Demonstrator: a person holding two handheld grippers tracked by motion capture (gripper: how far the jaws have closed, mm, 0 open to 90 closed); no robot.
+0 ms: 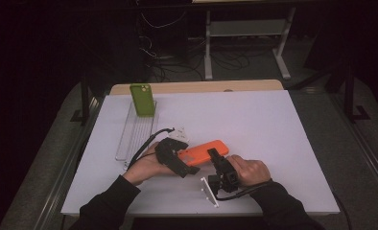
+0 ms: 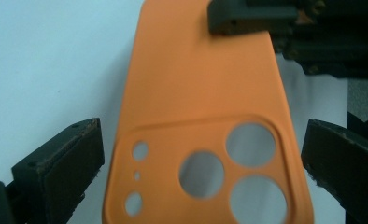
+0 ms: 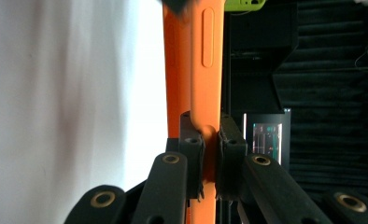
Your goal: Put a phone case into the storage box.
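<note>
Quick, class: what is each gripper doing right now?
Left gripper: open, jaws either side of the orange phone case, not pressing.
Right gripper: shut on the case's edge.

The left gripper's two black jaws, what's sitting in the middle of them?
The camera end of the orange phone case lies between them in the left gripper view. The left gripper is open, with a gap on each side.

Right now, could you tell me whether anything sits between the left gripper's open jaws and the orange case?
Nothing visible does. The left gripper stands open with the orange case between its jaws, clear gaps on both sides. The right gripper is shut on the case's far end.
</note>
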